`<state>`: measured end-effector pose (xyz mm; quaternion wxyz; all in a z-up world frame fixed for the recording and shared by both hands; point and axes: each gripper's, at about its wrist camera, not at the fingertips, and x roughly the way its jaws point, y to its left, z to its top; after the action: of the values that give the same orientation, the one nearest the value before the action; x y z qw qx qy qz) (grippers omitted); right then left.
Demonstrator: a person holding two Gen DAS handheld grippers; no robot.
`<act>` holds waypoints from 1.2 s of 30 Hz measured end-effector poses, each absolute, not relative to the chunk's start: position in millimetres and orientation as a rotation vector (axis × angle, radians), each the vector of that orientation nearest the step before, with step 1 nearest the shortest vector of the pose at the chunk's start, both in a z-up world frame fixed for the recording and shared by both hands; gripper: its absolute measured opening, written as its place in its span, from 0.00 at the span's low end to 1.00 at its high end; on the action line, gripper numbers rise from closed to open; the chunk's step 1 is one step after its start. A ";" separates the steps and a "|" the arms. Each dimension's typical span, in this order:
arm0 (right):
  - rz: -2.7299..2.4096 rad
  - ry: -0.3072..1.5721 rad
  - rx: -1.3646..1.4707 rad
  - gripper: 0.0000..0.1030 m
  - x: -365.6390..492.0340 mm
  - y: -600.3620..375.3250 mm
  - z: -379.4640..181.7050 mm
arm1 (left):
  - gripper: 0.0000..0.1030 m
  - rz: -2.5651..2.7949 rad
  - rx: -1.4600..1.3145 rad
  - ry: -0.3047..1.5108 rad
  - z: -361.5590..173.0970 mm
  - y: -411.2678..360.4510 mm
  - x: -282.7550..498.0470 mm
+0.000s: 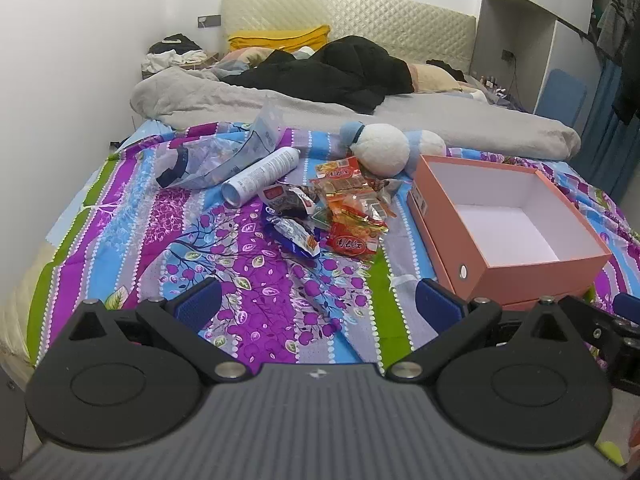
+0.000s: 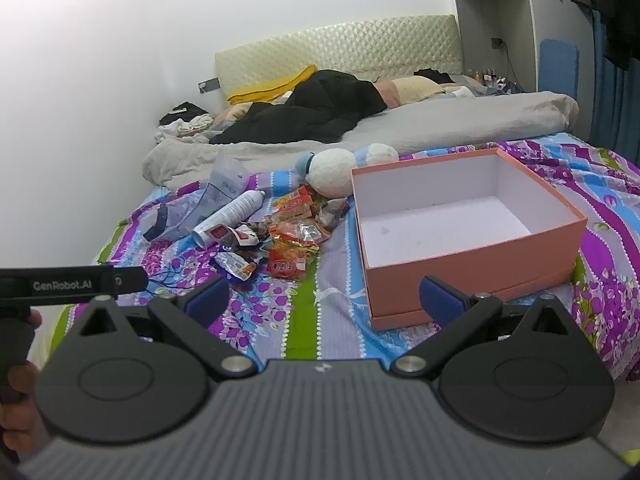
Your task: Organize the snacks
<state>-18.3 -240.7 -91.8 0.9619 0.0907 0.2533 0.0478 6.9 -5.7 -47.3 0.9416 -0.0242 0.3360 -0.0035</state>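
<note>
A pile of snack packets (image 1: 340, 208) lies on the patterned bedspread, red, orange and blue wrappers; it also shows in the right wrist view (image 2: 288, 240). An open, empty orange box (image 1: 508, 220) with a white inside sits to the right of the pile, also in the right wrist view (image 2: 460, 220). My left gripper (image 1: 318, 306) is open and empty, hovering near the bed's foot, short of the pile. My right gripper (image 2: 326, 300) is open and empty, just before the box's near corner.
A white spray can (image 1: 260, 176) and a clear plastic bag (image 1: 216, 156) lie left of the pile. A white and blue plush toy (image 1: 384, 150) sits behind it. A grey duvet (image 1: 440, 120) and black clothes (image 1: 332, 72) cover the far bed. The left gripper's body (image 2: 68, 284) shows in the right view.
</note>
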 end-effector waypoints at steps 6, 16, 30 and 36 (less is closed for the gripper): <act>0.104 0.517 0.186 1.00 -18.9 -239.0 -91.6 | 1.00 -0.010 -0.053 0.684 -45.2 -4.4 5.3; 0.119 0.520 0.189 1.00 -17.6 -234.8 -90.6 | 1.00 -0.008 -0.057 0.688 -44.4 -3.0 3.6; 0.104 0.546 0.176 1.00 -19.0 -236.7 -96.4 | 1.00 -0.014 -0.062 0.709 -55.6 0.2 9.1; 0.101 0.562 0.163 1.00 -15.2 -231.1 -106.1 | 1.00 -0.023 -0.058 0.733 -71.2 3.7 19.9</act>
<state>-15.2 -231.1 -106.1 0.9562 0.0802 0.2770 0.0499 19.9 3.7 -71.2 0.9331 -0.0283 0.3583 -0.0111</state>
